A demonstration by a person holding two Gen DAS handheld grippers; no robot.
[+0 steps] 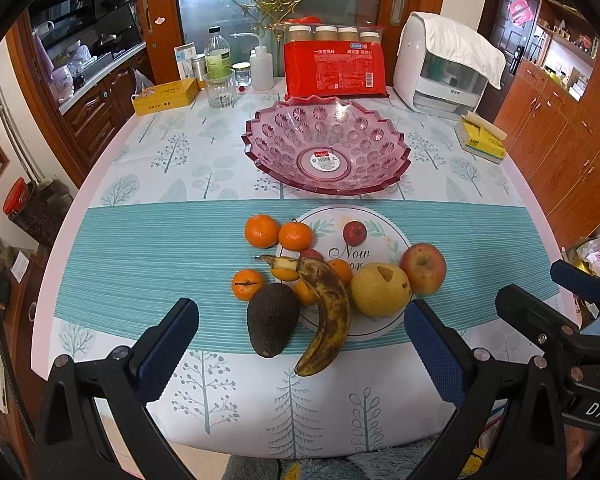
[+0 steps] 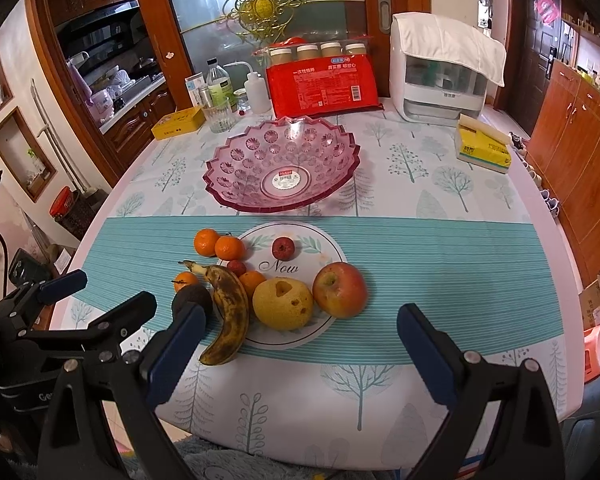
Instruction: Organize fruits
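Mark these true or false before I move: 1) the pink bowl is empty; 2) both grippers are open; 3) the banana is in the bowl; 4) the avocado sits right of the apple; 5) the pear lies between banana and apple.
1) True: the pink bowl holds no fruit, only a sticker.
2) True: the left gripper and right gripper are open, holding nothing.
3) False: the banana lies on the tablecloth.
4) False: the avocado is left of the apple.
5) True: the pear is between them.
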